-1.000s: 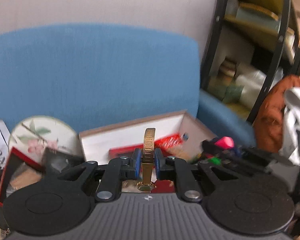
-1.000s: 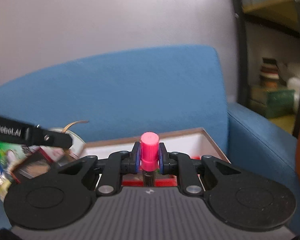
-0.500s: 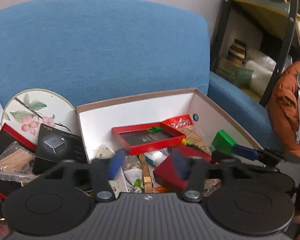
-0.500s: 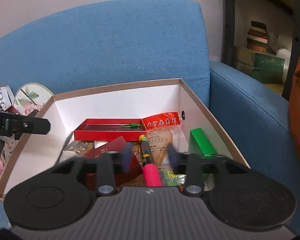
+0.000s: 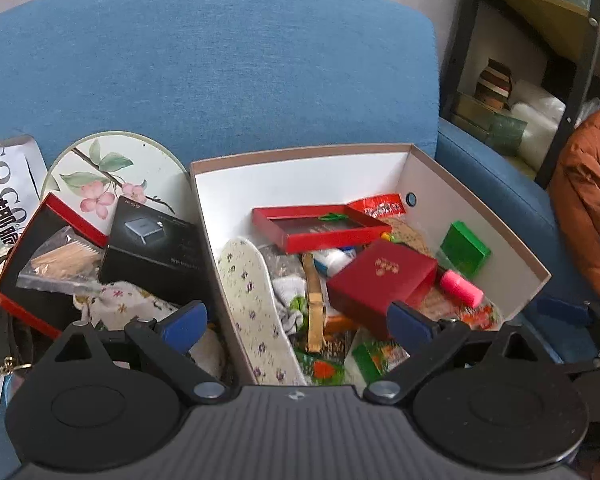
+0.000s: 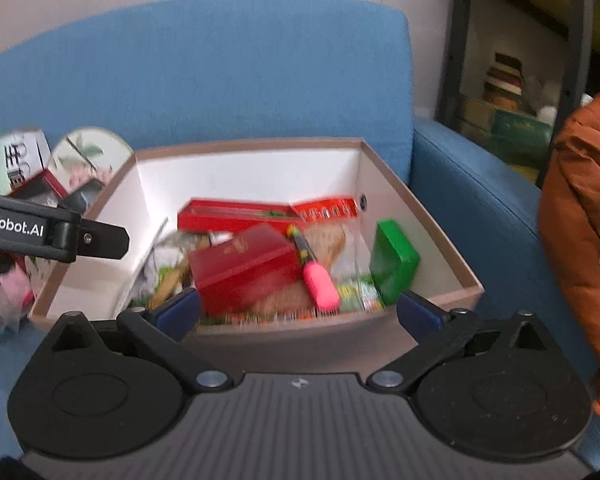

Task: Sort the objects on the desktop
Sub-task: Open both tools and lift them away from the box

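Over the cardboard box (image 5: pixel 480 208) on the left view, left gripper (image 5: pixel 296 326) jaws have just spread wide, empty, gold watch band (image 5: pixel 315 304) lying inside; right view, right gripper (image 6: pixel 300 310) likewise just released, pink marker (image 6: pixel 320 284) beside red box (image 6: pixel 244 264).

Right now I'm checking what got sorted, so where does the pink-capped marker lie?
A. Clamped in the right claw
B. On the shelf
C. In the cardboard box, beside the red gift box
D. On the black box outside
C: the pink-capped marker lies loose in the cardboard box against the red gift box; the right claw is open and empty.
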